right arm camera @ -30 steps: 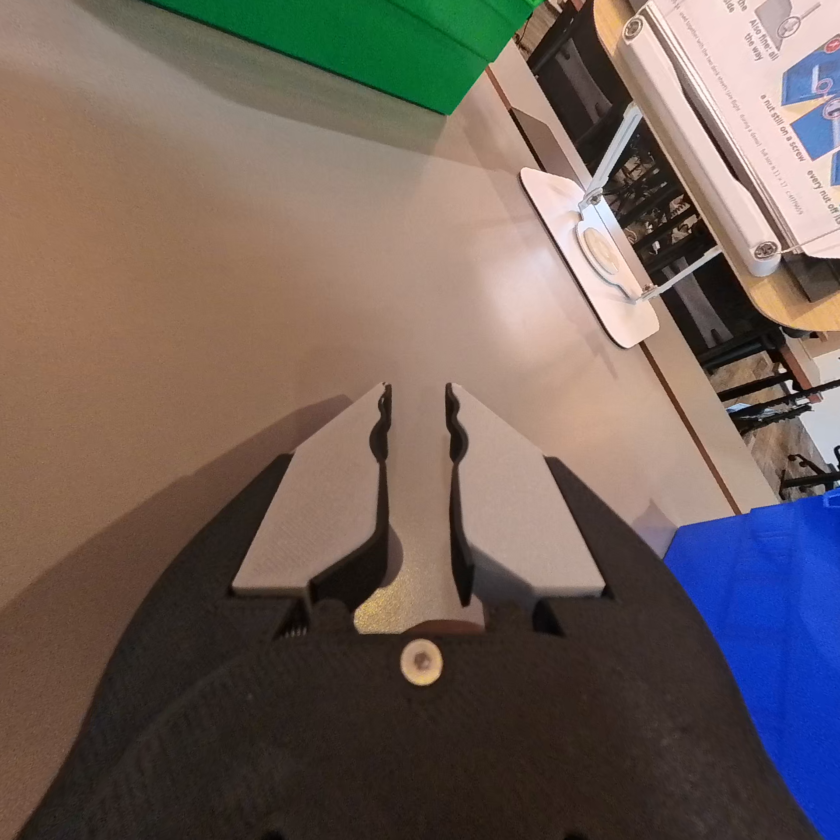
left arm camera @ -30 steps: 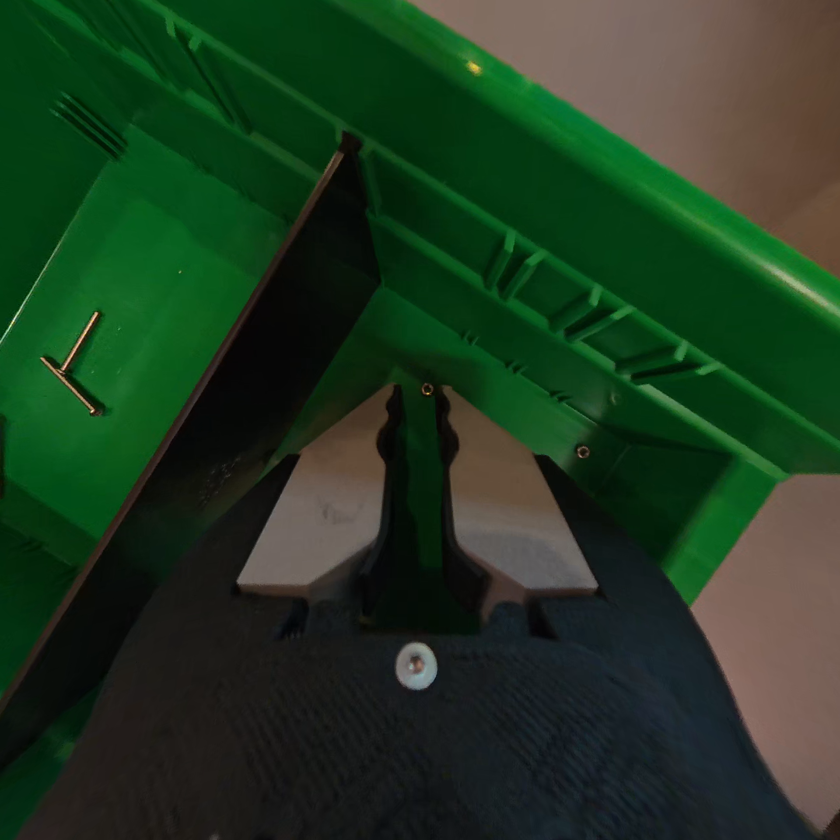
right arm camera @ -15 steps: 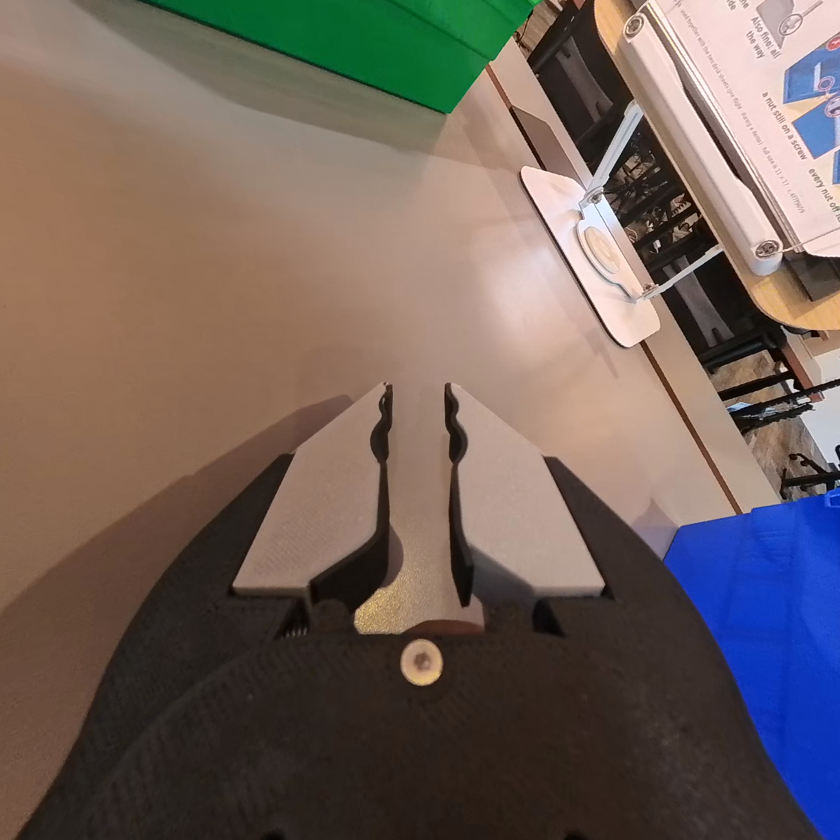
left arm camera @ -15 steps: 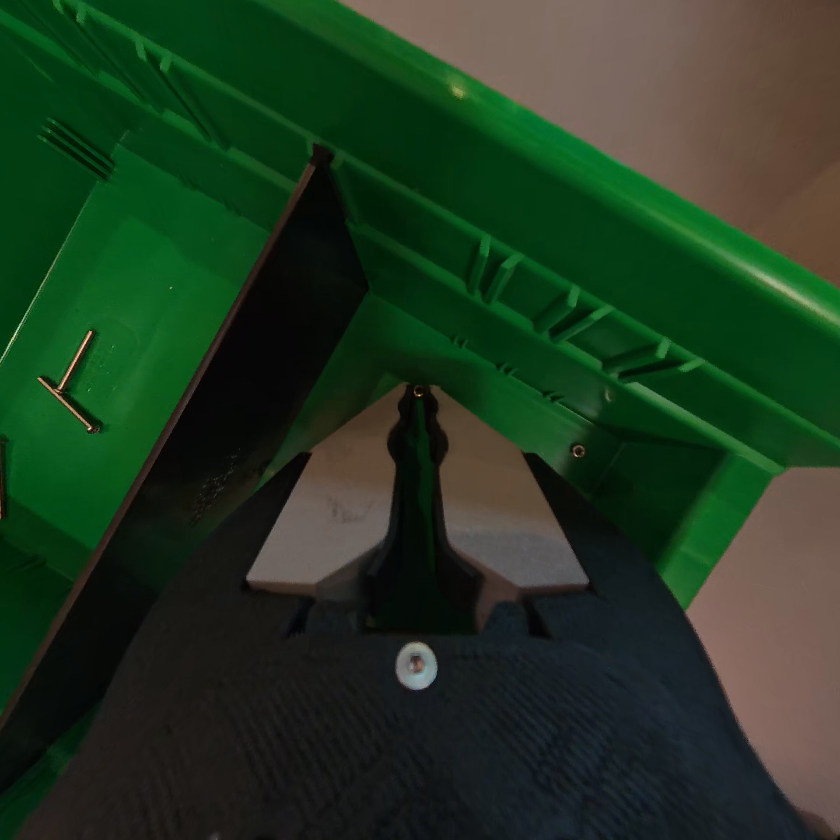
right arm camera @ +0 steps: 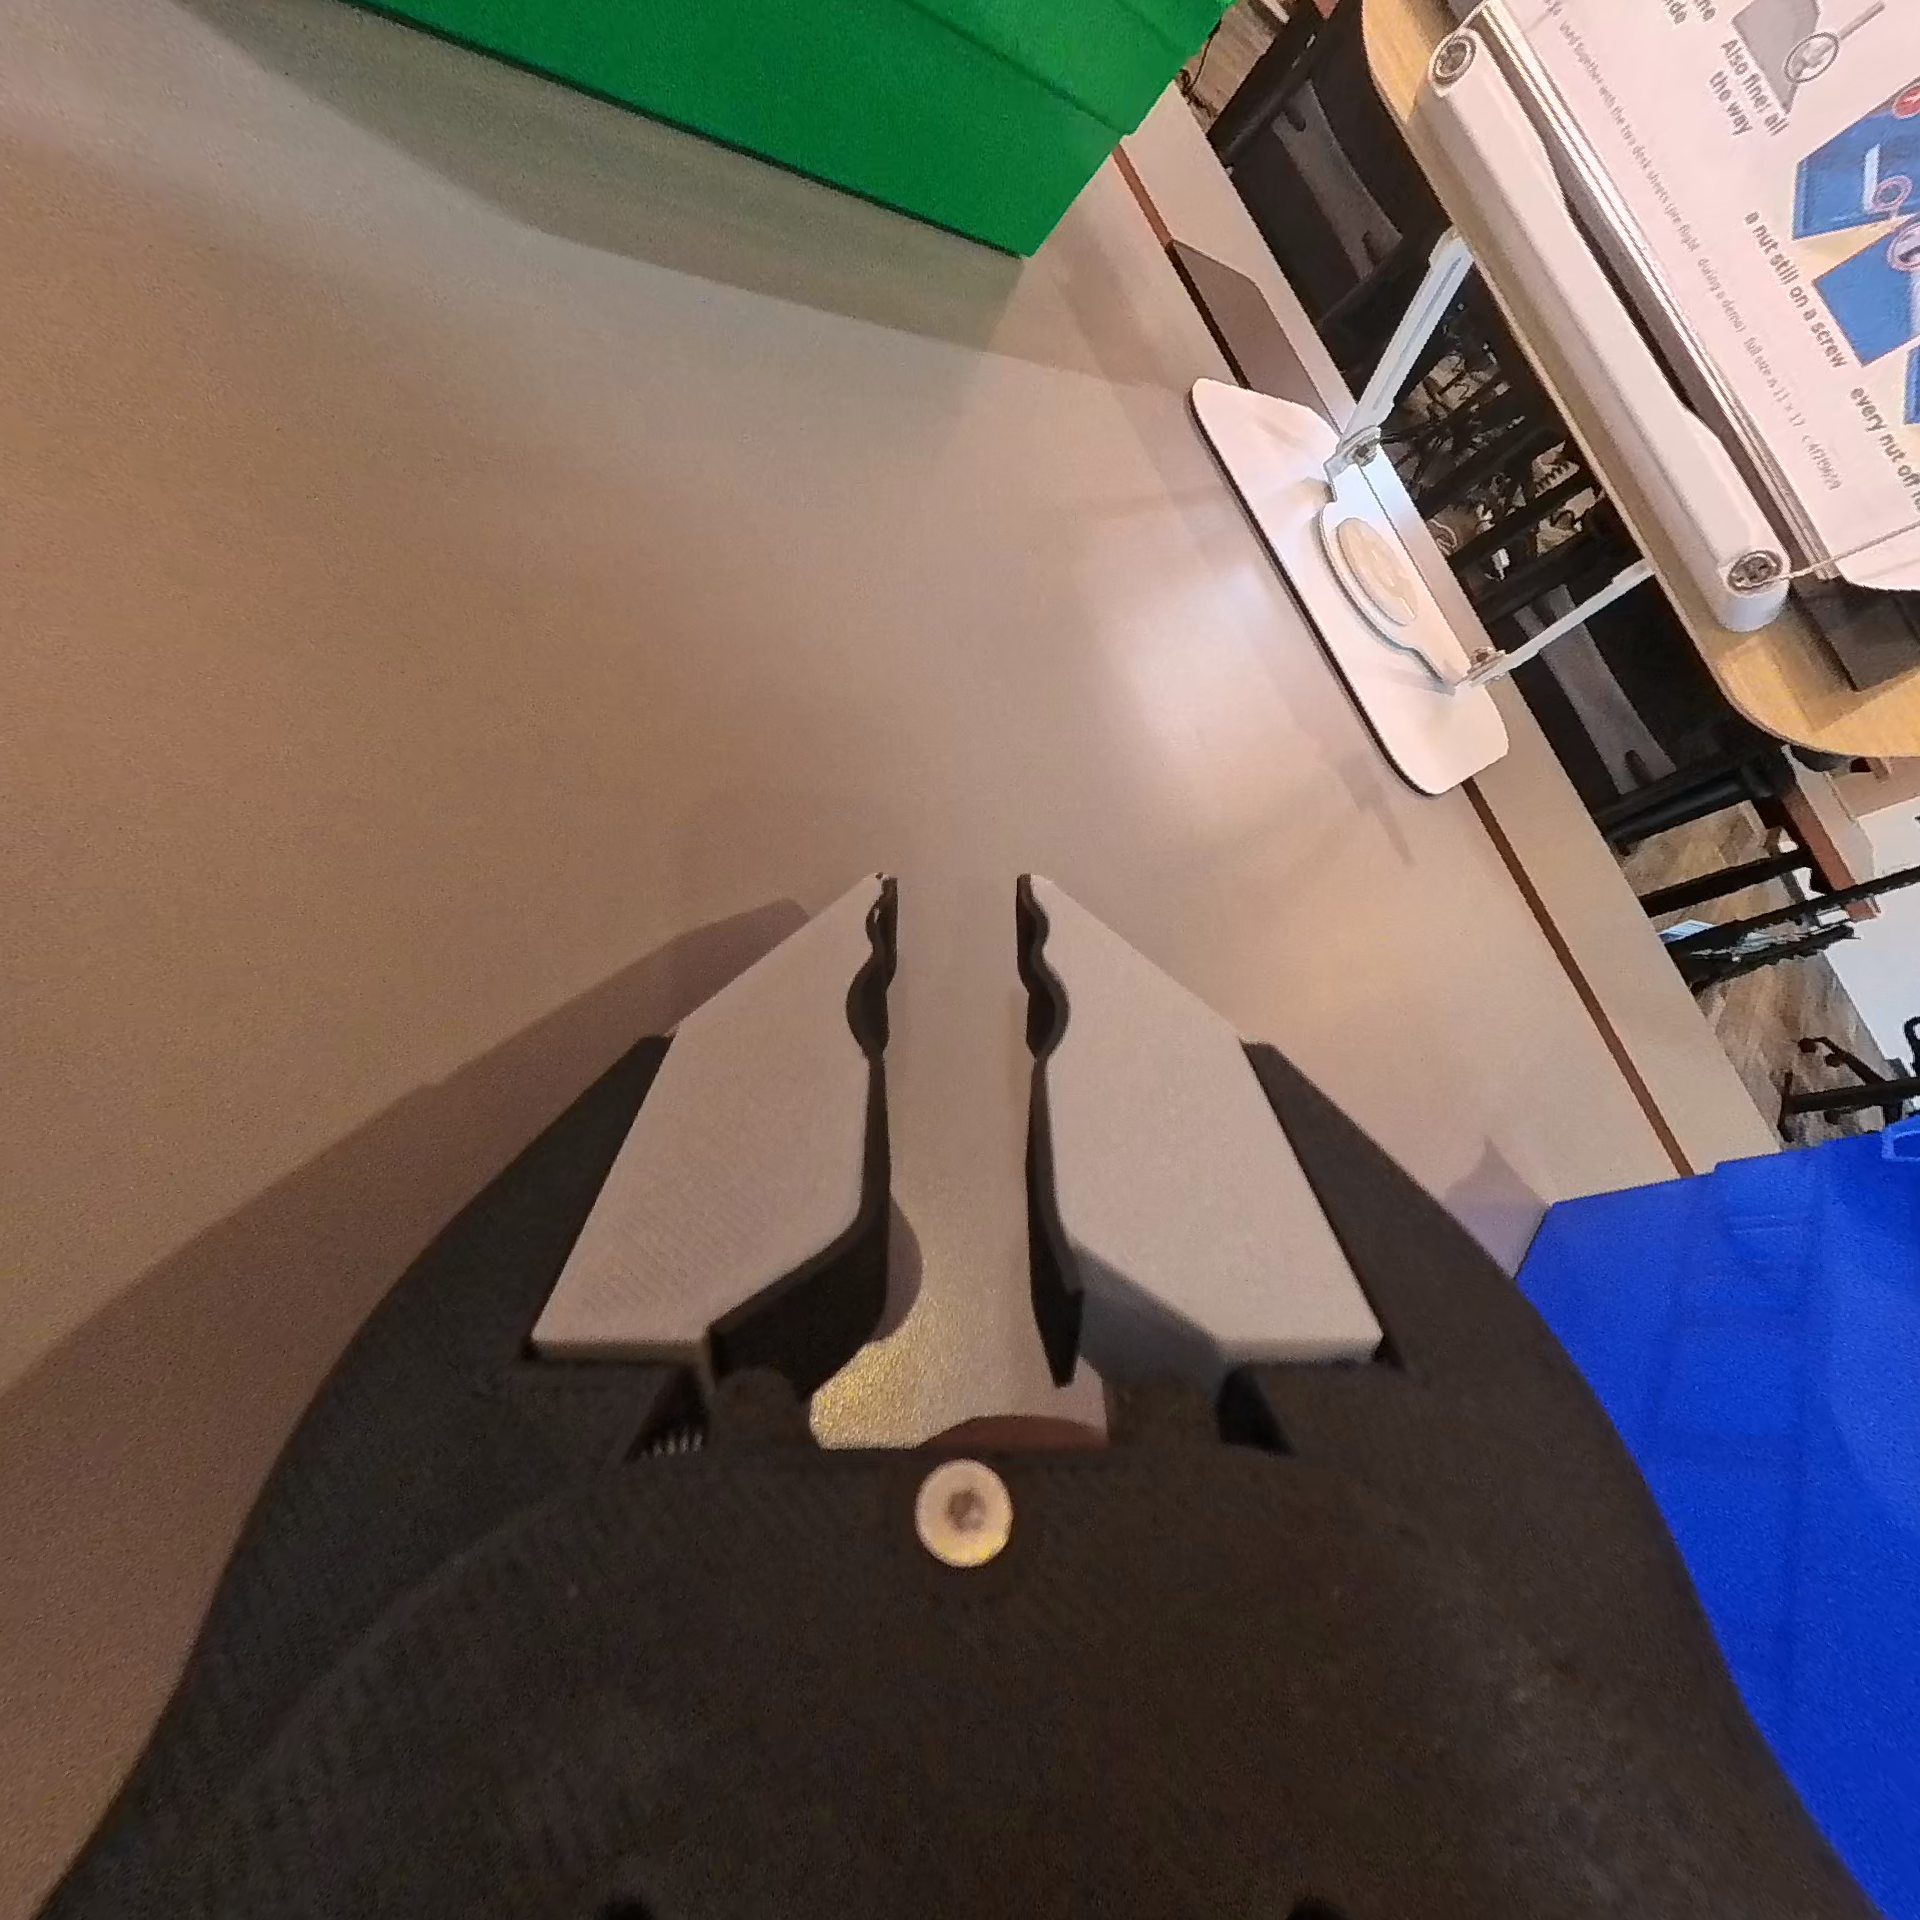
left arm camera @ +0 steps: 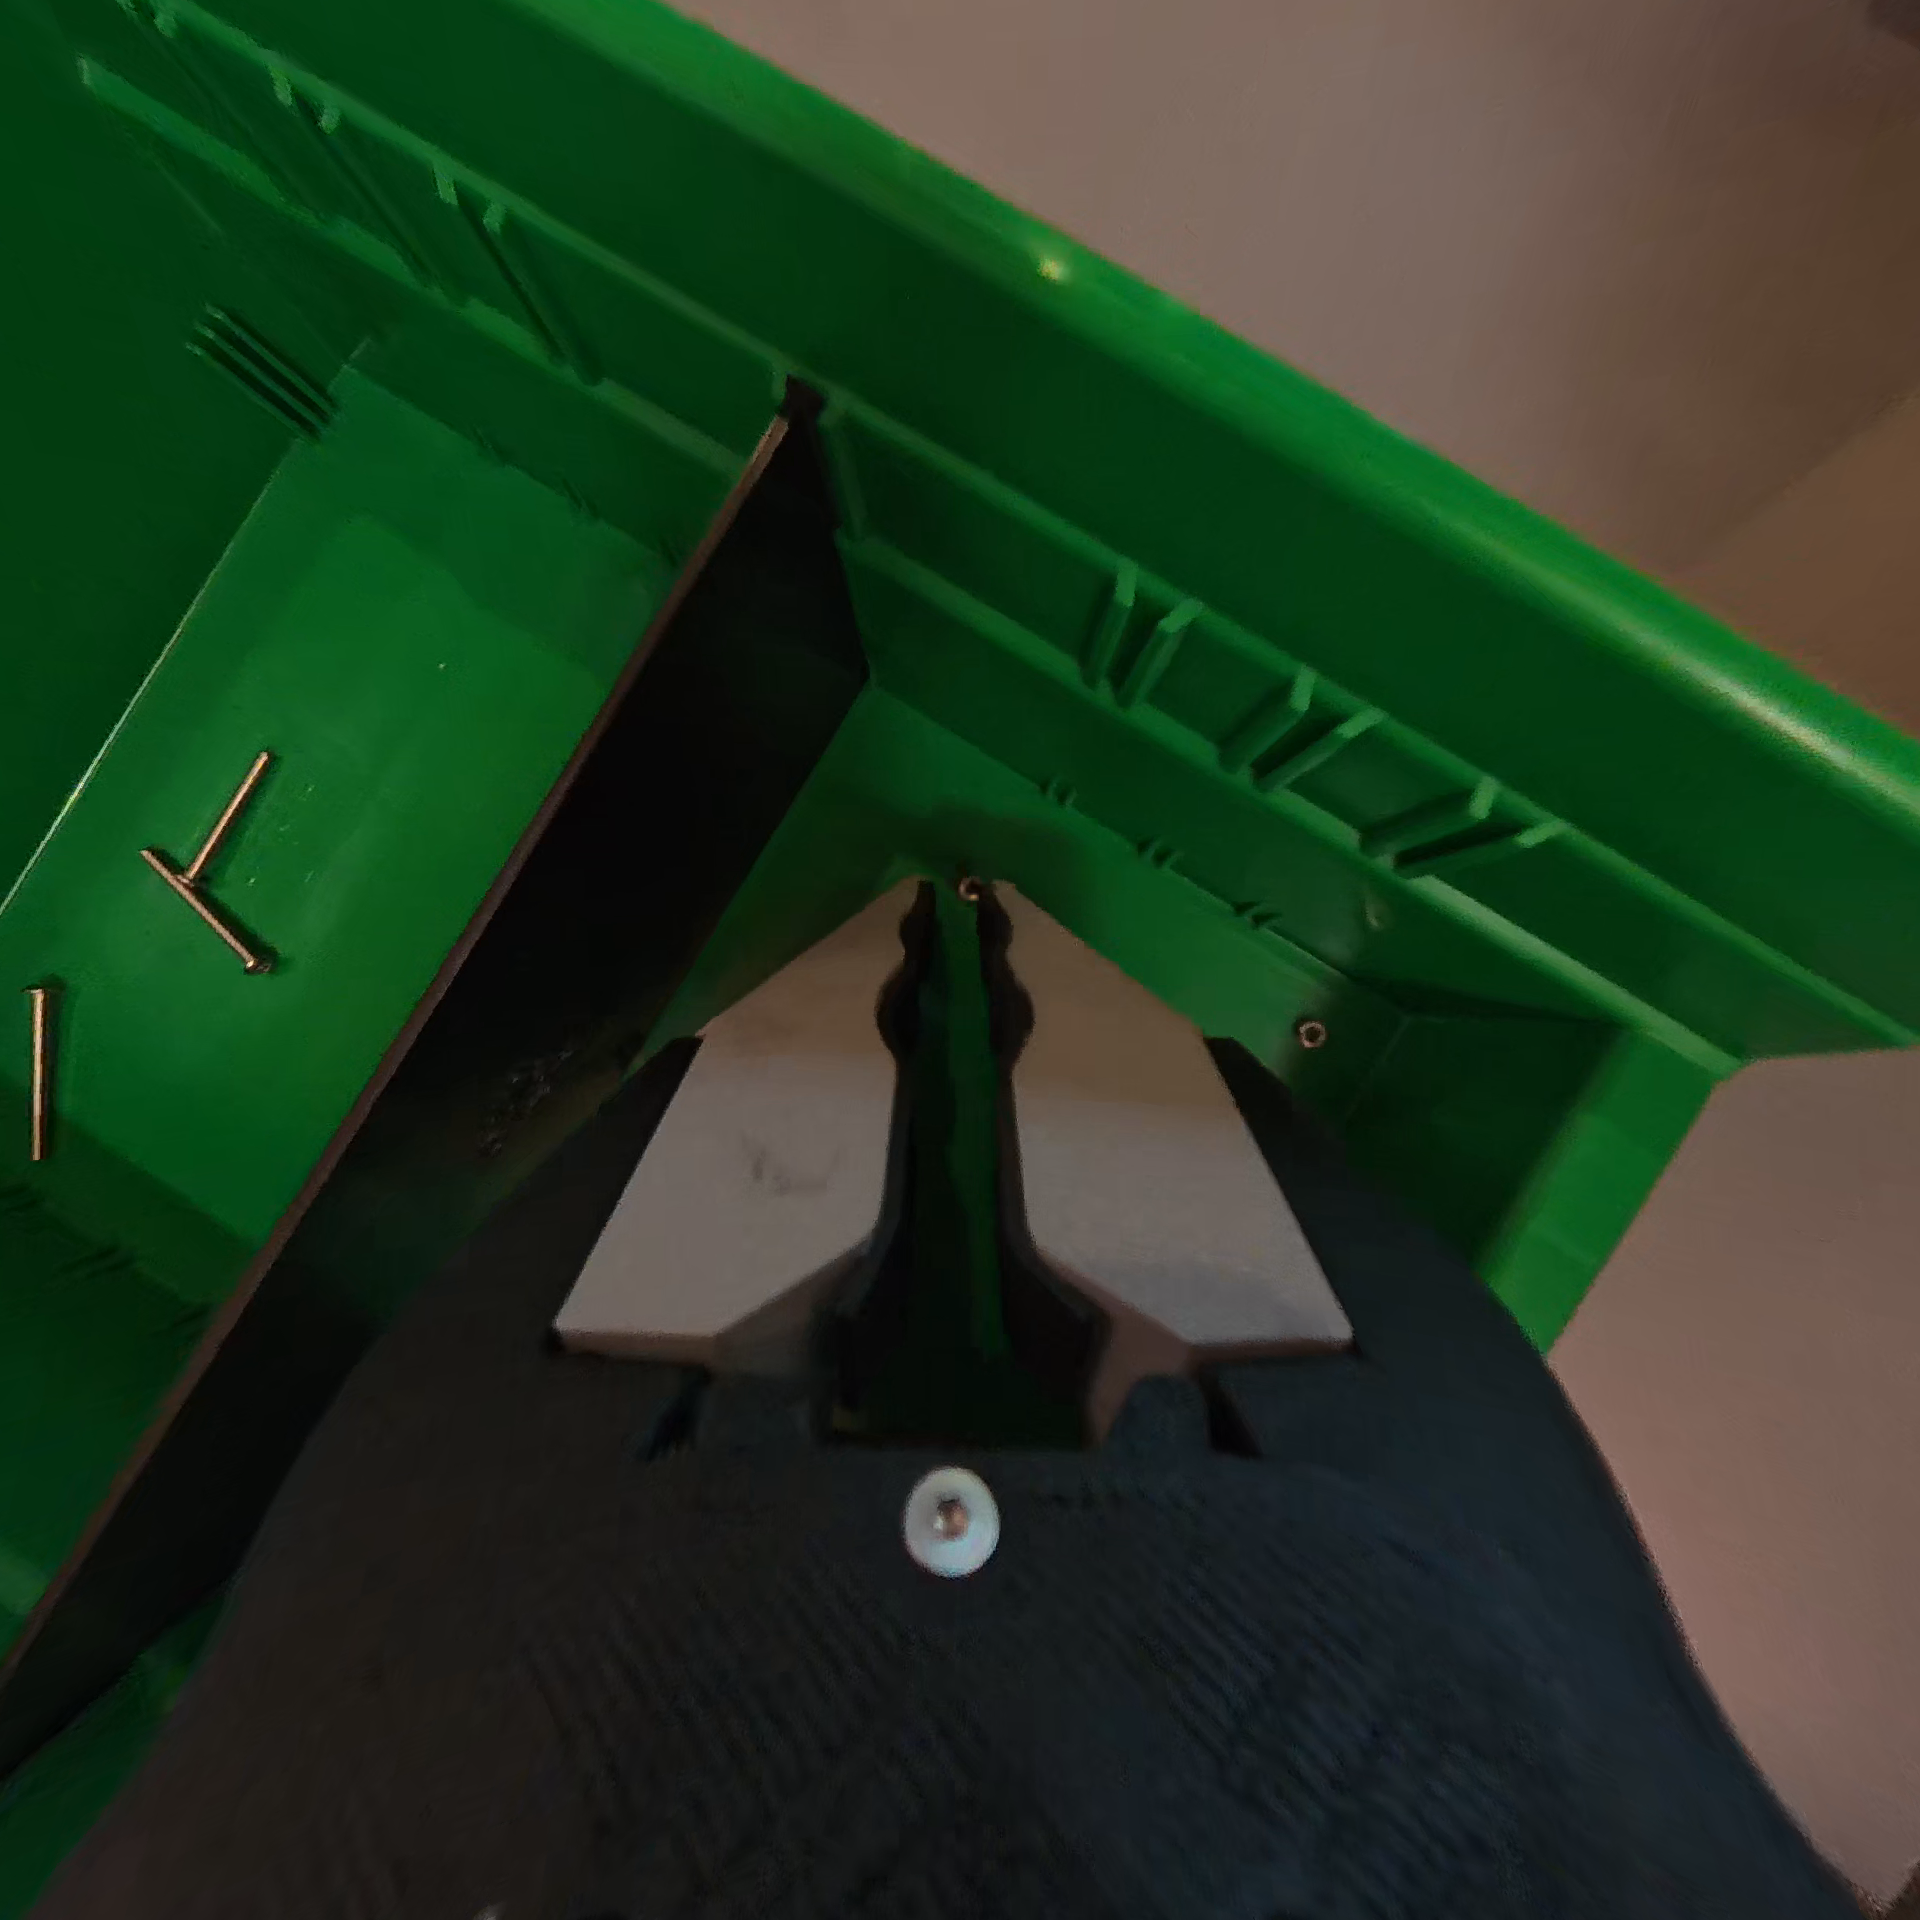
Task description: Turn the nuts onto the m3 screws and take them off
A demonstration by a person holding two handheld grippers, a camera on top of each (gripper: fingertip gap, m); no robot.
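In the left wrist view, my left gripper [left arm camera: 960, 889] is down inside the green bin [left arm camera: 1195, 499], in its right-hand compartment. Its jaws are almost closed, with a tiny nut [left arm camera: 968, 886] pinched at the very tips. A second nut [left arm camera: 1311, 1032] lies on the bin floor to the right. Thin screws [left arm camera: 208, 862] lie in the left compartment, beyond a black divider [left arm camera: 644, 914]. In the right wrist view, my right gripper [right arm camera: 956, 885] is open and empty, low over the beige table [right arm camera: 468, 520], apart from the green bin [right arm camera: 831, 94].
A blue bin [right arm camera: 1745, 1507] stands at the right of the right gripper. A white stand [right arm camera: 1361, 592] holding an instruction sheet [right arm camera: 1714, 208] sits near the table's far edge. Chairs and another table lie beyond that edge. About 25 centimeters separates my left fingertips from my right.
The left jaws have narrowed around the nut at their tips, and the view of the bin has shifted slightly. The right gripper has not moved.
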